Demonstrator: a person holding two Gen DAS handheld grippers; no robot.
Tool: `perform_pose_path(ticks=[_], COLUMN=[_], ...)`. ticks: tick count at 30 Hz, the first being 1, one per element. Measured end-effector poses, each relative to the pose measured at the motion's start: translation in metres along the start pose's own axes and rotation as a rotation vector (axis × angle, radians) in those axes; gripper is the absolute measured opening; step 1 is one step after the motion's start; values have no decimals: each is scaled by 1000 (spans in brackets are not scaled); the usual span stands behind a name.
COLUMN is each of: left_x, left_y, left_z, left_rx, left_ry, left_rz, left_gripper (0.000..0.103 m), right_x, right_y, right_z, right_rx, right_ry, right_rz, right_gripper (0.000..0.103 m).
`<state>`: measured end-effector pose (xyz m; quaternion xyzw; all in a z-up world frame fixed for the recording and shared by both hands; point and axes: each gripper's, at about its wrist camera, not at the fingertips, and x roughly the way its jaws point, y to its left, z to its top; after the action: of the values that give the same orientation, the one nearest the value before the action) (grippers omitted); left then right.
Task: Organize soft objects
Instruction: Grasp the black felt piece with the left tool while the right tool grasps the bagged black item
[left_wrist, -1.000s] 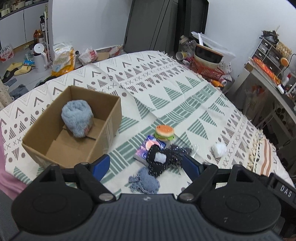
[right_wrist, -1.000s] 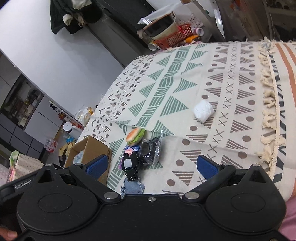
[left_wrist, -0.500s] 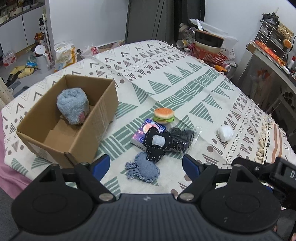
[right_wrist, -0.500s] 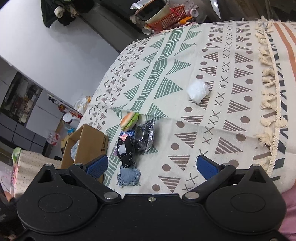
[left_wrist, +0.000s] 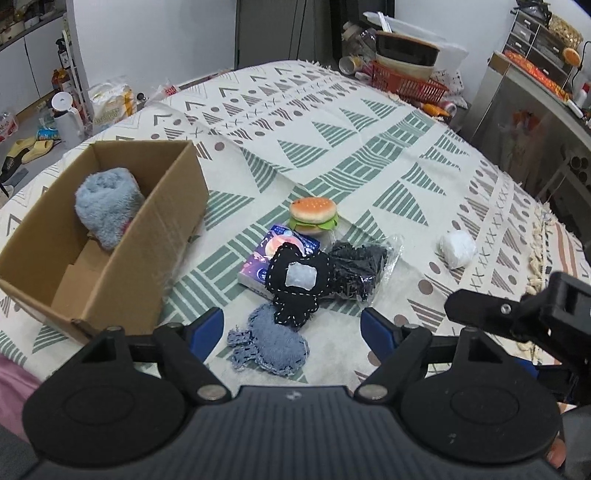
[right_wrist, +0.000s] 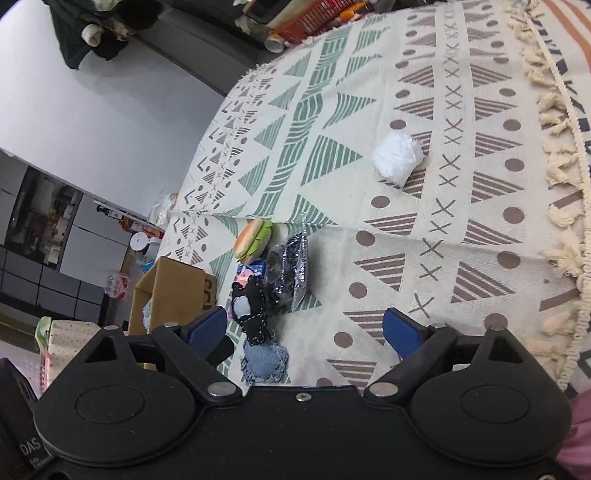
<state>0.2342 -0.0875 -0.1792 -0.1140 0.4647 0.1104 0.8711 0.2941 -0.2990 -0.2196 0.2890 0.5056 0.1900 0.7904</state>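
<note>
Underneath, patterned cloth (left_wrist: 369, 147), cluttered room.

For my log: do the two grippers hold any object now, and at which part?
Nothing is held. The left gripper and the right gripper are both open and empty above the cloth.

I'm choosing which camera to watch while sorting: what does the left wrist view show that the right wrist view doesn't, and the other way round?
Only the left wrist view looks down into the cardboard box, showing the fluffy blue roll inside, and catches the right gripper at its edge. Only the right wrist view shows a dark garment hanging on the wall. Both show the toy burger, black patch, blue cloth, white bundle and patterned blanket. The left gripper is open.
</note>
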Motion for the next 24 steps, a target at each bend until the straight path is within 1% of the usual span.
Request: perform_pose_path(ticks=[4, 6, 7, 9, 14, 16, 19, 21, 23, 24], left_x=[16, 23, 26, 32, 50, 55, 61, 66, 68, 69], left_y=[-3, -4, -5, -6, -5, -6, -9, -9, -8, -6], left_z=[3, 6, 7, 8, 13, 15, 19, 19, 19, 19], left_rx=[0, 8, 13, 17, -3, -16, -12, -12, -23, -31], left_ry=[24, 32, 30, 27, 44, 40, 41, 53, 64, 62], left_rz=[-1, 1, 5, 12, 8, 5, 0, -6, -15, -19], left_gripper=[79, 77, 77, 76, 70, 70, 63, 56, 52, 47], right_x=[16, 24, 28, 32, 52, 60, 69, 74, 79, 82], right_y=[0, -1, -2, -4, -8, -13, -16, -16, -15, -13], right_z=[4, 7, 9, 11, 16, 18, 21, 23, 23, 22], right_rx=[-7, -2, 4, 18, 37, 71, 104, 114, 116, 110], right_ry=[13, 22, 29, 27, 39, 52, 59, 63, 71, 79], right_rz=[-6, -11, -9, 12, 13, 30, 36, 40, 55, 60], right_gripper=[87, 82, 79, 77, 67, 66, 63, 63, 63, 63])
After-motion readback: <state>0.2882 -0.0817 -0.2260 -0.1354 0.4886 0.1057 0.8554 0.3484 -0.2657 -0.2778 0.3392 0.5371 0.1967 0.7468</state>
